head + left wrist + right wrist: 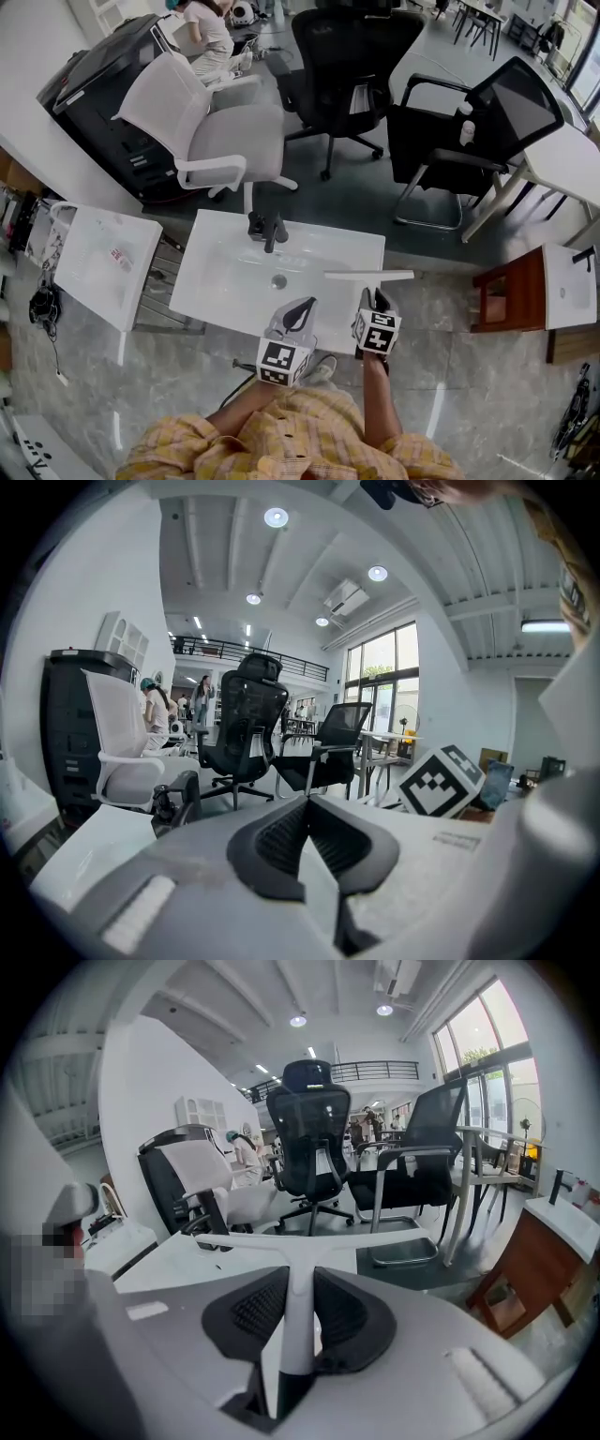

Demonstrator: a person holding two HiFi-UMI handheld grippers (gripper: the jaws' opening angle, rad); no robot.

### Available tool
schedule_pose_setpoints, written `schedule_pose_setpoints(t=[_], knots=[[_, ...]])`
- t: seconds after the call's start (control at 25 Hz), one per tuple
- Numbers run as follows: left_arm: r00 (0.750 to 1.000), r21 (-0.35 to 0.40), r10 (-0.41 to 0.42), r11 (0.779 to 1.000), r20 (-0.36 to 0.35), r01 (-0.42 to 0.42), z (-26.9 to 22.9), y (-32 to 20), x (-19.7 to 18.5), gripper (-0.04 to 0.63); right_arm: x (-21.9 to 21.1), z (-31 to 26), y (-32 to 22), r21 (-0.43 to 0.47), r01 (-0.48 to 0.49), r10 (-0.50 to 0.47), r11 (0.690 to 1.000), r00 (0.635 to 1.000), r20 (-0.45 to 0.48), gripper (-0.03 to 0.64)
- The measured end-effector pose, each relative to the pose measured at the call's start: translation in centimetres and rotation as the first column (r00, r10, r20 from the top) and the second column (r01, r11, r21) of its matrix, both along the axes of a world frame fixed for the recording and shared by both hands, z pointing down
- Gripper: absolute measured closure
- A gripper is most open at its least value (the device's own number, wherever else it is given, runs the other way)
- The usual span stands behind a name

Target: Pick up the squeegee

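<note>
A: Right gripper [300, 1283]: jaws clamped on the handle of the squeegee [309, 1241], with the blade crosswise just beyond the tips. Left gripper [307, 801]: jaws together, empty.

B: Risk: the slim handle may pivot between the pads and drop to the white washbasin top [225, 281] beneath. Office chairs [342, 66] stand beyond.

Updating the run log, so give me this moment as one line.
right tool: shut on squeegee handle | squeegee: blade crosswise, over white basin | left tool: shut, empty
</note>
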State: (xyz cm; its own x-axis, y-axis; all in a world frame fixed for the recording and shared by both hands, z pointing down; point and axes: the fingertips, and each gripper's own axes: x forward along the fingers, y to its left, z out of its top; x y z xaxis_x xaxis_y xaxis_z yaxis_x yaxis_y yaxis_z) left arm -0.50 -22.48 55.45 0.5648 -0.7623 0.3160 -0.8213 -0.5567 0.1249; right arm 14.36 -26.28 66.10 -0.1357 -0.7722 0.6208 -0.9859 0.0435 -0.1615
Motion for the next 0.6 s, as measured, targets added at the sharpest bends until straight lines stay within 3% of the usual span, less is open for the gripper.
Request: schedule_pose_setpoints(t=[0.6], knots=[[1.0,0.071,-0.002,0.997,-0.01,0.003,-3.0,1.7,0.1,0.595,0.6,-7.8,1.9,0.156,-0.02,0.013,0.988,0.999,0.045,0.535]])
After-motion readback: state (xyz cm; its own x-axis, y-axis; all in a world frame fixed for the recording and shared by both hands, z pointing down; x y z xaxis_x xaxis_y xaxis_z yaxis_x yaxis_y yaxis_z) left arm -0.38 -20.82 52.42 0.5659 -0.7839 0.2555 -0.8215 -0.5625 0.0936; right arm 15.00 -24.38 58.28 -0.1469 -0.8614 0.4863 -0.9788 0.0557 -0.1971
